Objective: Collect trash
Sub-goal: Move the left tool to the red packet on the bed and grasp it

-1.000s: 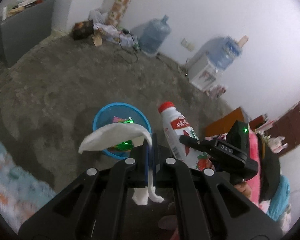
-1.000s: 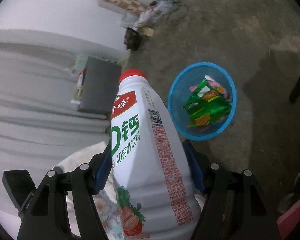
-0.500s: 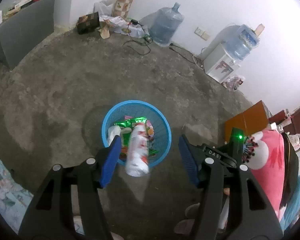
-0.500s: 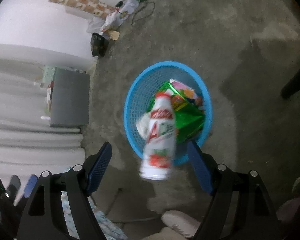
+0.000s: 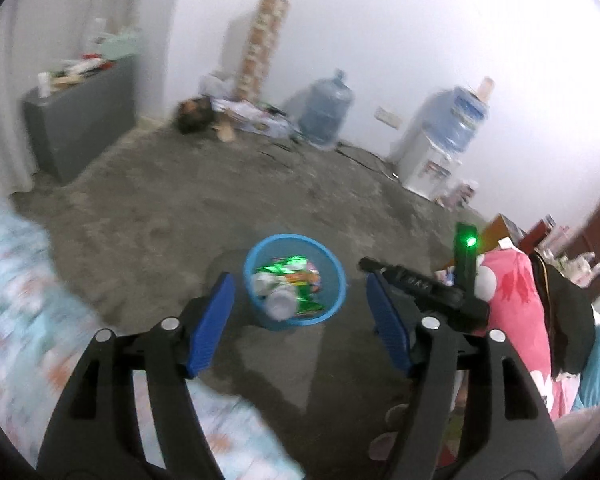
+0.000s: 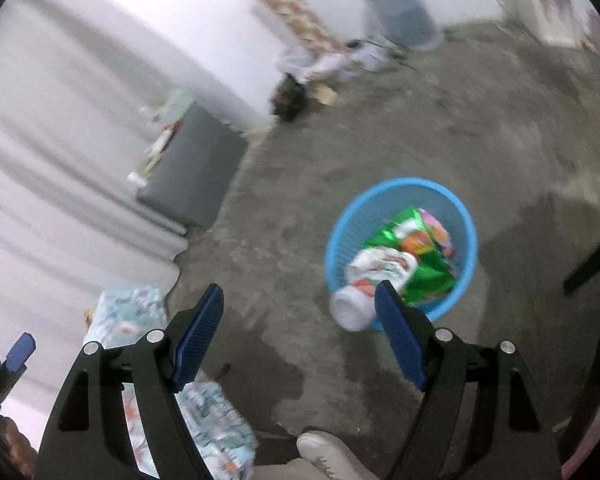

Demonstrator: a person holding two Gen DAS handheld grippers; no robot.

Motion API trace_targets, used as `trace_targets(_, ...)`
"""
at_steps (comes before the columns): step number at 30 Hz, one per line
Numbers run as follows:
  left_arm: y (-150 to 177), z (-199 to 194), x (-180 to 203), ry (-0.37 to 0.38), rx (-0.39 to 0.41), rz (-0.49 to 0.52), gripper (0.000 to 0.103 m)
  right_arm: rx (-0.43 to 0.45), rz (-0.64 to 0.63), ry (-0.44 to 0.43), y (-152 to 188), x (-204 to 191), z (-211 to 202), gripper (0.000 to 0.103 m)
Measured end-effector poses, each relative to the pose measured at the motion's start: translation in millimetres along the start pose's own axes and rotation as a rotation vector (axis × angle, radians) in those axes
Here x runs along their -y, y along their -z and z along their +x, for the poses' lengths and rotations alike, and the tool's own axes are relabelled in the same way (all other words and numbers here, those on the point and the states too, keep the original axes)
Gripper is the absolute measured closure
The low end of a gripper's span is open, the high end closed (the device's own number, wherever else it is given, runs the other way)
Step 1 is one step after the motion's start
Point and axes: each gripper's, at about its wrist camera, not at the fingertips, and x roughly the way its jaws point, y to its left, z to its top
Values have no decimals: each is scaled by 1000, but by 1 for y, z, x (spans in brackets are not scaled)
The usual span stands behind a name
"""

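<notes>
On the bare floor (image 5: 204,216) the blue basket (image 5: 332,276) holds the white bottle (image 6: 370,276), lying tilted against the rim nearest the person among green wrappers (image 6: 424,256), while the left gripper (image 5: 298,308), jaws just widened, and the right gripper (image 6: 300,320) both gape empty above it.

Bottle (image 6: 374,276) — partly hidden behind blue fingers (image 6: 398,334)

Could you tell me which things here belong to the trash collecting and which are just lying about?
Job:
blue basket
milk bottle
green wrappers

Lying about:
water jug
water dispenser
grey cabinet
patterned roll
</notes>
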Motion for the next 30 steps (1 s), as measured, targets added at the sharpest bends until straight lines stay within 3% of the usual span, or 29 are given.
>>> trace_targets(3, 28, -58, -26, -114, 64, -43, 30, -3, -97, -31, 8, -41, -13, 23)
trace_targets(8, 98, -169, -80, -405, 217, -187, 21, -50, -257, -140, 39, -107, -26, 17)
trace_targets(10, 130, -204, -96, -495, 271, -267, 20, -110, -318, -221, 57, -137, -27, 17)
trace_targets(14, 191, -247, -127, -591, 310, -438, 20, -251, -418, -329, 99, -189, -18, 17)
trace_targets(17, 234, -265, -146, -594, 332, -544, 20, -339, -481, -375, 130, -221, -12, 17)
trace_targets(20, 266, -274, -158, -552, 354, -610, 20, -448, -539, -433, 166, -258, -6, 17)
trace_targets(24, 284, -273, -165, -513, 376, -617, 20, -538, -605, -488, 202, -300, -6, 17)
trace_targets(30, 298, -263, -190, -454, 406, -674, 20, -733, -544, -513, 223, -349, 31, 19)
